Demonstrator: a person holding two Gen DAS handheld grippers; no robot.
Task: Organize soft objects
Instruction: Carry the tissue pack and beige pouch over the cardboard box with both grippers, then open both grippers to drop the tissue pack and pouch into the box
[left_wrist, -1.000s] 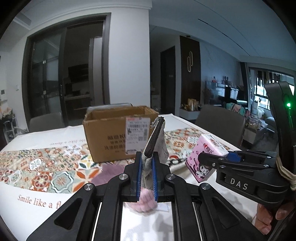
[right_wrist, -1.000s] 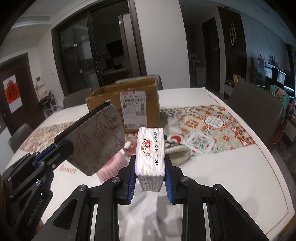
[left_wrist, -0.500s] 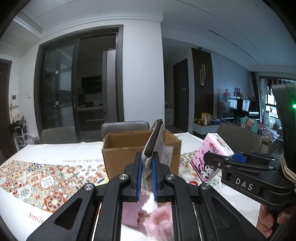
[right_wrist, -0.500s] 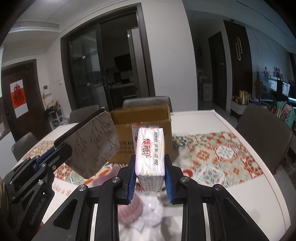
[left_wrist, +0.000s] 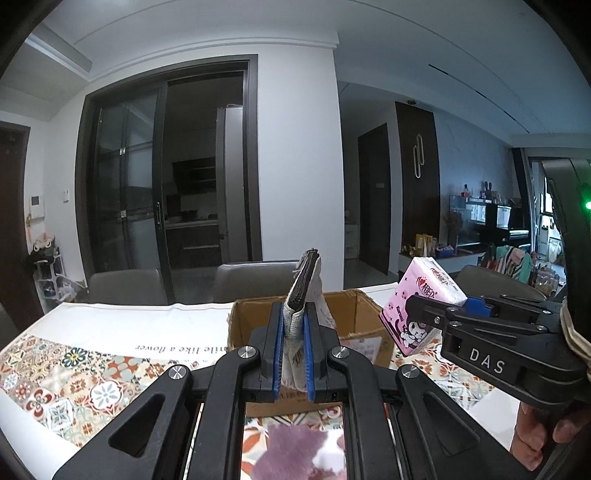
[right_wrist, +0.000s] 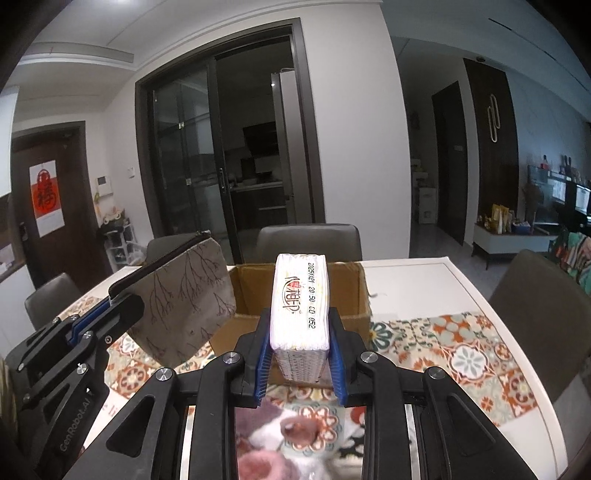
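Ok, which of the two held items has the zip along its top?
The grey pouch in the left gripper: it has a dark zip and a branch print. The right gripper holds a plastic-wrapped tissue pack with no zip.

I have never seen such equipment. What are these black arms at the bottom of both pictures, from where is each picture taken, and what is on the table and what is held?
There is no robot here. A person holds two hand tools, each a two-finger gripper with a wide-angle camera looking forward along its fingers. One picture comes from the left tool, the other from the right.

The left gripper is closed on a beige zip pouch printed with branches. The right gripper is closed on a pink tissue pack. Each tool also appears at the side of the other's picture.

On the table lie a patterned cloth, an open cardboard box and some blurred soft pink things close below the cameras.
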